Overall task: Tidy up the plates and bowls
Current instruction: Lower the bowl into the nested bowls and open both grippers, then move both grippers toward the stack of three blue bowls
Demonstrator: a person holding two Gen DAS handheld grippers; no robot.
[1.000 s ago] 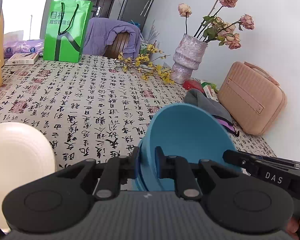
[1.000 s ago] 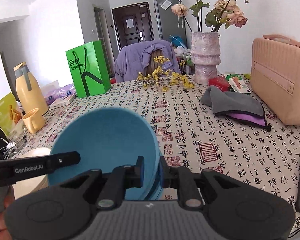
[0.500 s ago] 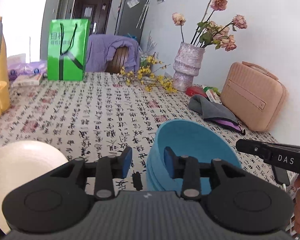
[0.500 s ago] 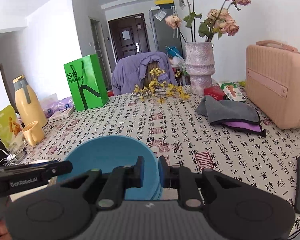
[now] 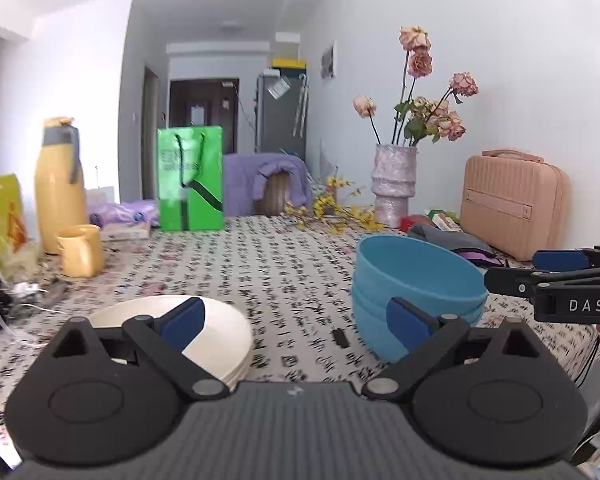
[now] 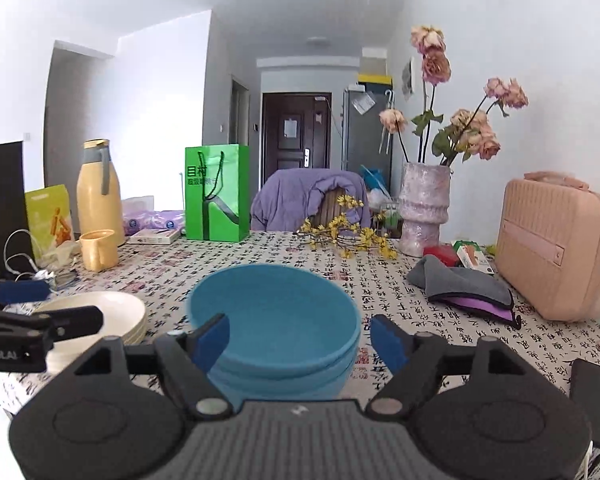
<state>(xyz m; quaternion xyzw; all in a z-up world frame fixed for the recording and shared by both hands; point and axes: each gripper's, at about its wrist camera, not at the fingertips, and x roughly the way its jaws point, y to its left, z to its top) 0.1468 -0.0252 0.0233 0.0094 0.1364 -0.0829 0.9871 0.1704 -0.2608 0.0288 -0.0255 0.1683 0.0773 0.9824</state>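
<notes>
A stack of blue bowls stands upright on the patterned tablecloth. Left of it lies a stack of cream plates. My left gripper is low over the table, pulled back between plates and bowls, jaws opening wide with nothing between them. My right gripper faces the bowls from the near side, jaws opening, pads clear of the rim. Each gripper shows in the other's view: the right gripper by the bowls' right side, the left gripper over the plates.
At the back left stand a yellow flask, yellow cup and green bag. A vase of roses, pink case and grey cloth fill the right. A phone lies near right; cables lie left.
Both grippers were shut on the rim of a tilted blue bowl. The bowl now rests level on the blue stack, and both grippers have opened and drawn back from it.
</notes>
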